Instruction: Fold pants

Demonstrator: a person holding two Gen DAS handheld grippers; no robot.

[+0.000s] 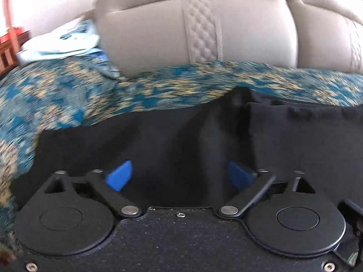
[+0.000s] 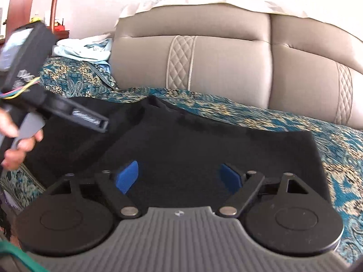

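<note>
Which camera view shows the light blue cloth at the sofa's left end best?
The right wrist view: the light blue cloth is sharper there, its folds visible. The left wrist view shows it blurred by motion.

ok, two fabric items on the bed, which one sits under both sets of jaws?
The black pants, spread on the teal patterned bedspread. The pale blue garment lies crumpled farther back beside the headboard, away from both.

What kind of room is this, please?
Probably a living room at home. A beige leather sofa backrest stands behind a seat draped in a teal patterned cover; black pants lie on it, and loose light-blue laundry is piled nearby.
</note>
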